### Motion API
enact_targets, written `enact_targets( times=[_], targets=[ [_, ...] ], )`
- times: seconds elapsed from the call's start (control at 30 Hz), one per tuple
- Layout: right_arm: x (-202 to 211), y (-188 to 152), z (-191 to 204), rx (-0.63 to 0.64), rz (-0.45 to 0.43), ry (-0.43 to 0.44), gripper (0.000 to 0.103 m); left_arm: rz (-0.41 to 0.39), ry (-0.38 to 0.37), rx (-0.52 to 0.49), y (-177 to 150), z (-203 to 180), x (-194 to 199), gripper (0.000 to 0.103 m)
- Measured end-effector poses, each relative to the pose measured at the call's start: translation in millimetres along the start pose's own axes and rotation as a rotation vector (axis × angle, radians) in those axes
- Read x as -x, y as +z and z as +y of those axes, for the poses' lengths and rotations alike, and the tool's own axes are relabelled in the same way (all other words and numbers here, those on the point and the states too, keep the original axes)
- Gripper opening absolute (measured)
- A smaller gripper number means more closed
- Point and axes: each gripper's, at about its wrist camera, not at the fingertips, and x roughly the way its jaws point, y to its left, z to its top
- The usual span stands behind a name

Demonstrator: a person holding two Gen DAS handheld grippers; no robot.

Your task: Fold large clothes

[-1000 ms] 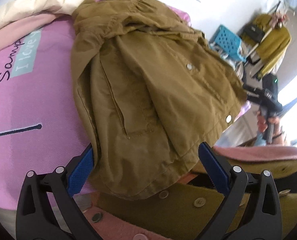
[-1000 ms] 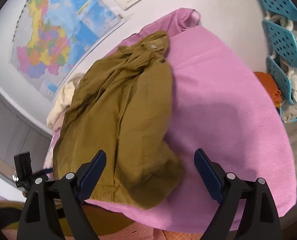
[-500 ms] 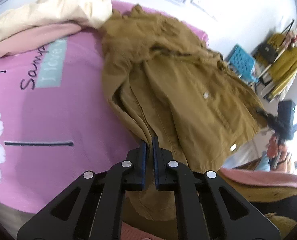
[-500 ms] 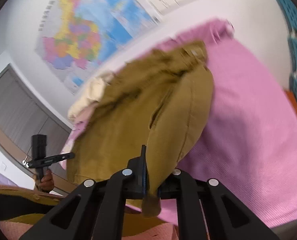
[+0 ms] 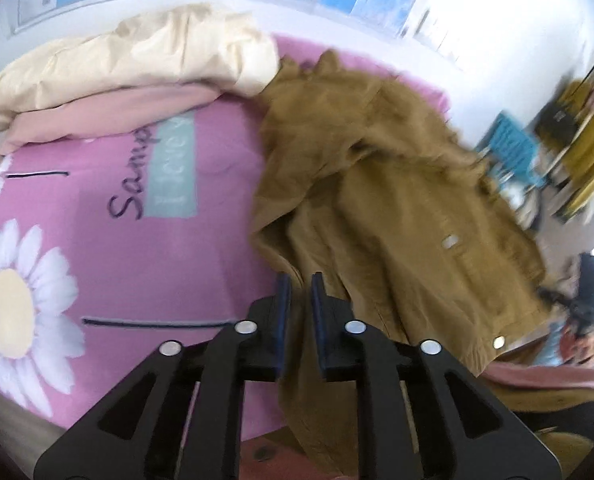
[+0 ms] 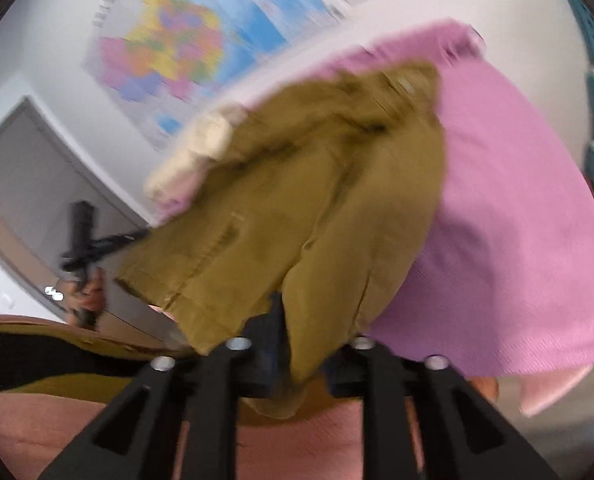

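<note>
Pinching olive jacket [image 5: 397, 216] hem in both opening grippers, left [image 5: 299, 312] and right [image 6: 309, 332]; long axis toward one o'clock.

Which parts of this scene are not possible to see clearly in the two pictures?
- Right wrist view: the right gripper fingers' tips, covered by the brown jacket bunched between them as they open.
- Right wrist view: the wall map, smeared by motion blur.
- Left wrist view: the print on the pink sheet, blurred and partly under the cream bedding.
- Left wrist view: the jacket's lower hem, behind the left gripper.
</note>
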Motion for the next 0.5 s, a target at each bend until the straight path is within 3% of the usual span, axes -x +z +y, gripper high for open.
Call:
enact_targets(
  times=[0.03,0.07,0.1,0.13,0.17,0.23,0.33,0.5],
  targets=[
    [2.8,-0.7,-5.5,-0.009,0.0,-0.018,0.049,-0.005,0.042,-0.016,-0.9,-1.4,-0.9,0.017],
    [7.5,3.1,-11.2,-0.022,-0.012,-0.021,0.052,-0.011,0.054,-0.025,-1.2,-1.4,0.2,0.031],
    [12.3,7.6,-14.4,-0.021,-0.029,-0.044,0.066,-0.028,0.043,-0.03,0.0,-1.6,4.2,0.054],
    [20.7,13.6,-18.9,-0.024,-0.06,-0.11,0.083,-0.068,0.01,-0.033,3.0,-2.5,13.0,0.068],
    [29.5,20.1,-24.6,-0.037,-0.092,-0.136,0.086,-0.098,0.002,-0.044,5.0,-3.4,18.4,0.083],
    [43.0,35.6,-38.0,-0.063,-0.146,-0.123,0.086,-0.144,0.021,-0.112,11.9,-15.9,26.0,0.084],
    [41.5,66.7,-55.2,-0.103,-0.19,-0.063,0.086,-0.138,0.052,-0.171,33.1,-33.3,12.5,0.086],
    [-19.3,142.0,-86.6,-0.198,-0.189,0.028,0.088,-0.074,0.047,-0.129,80.5,-28.6,-34.7,0.086]
  ],
)
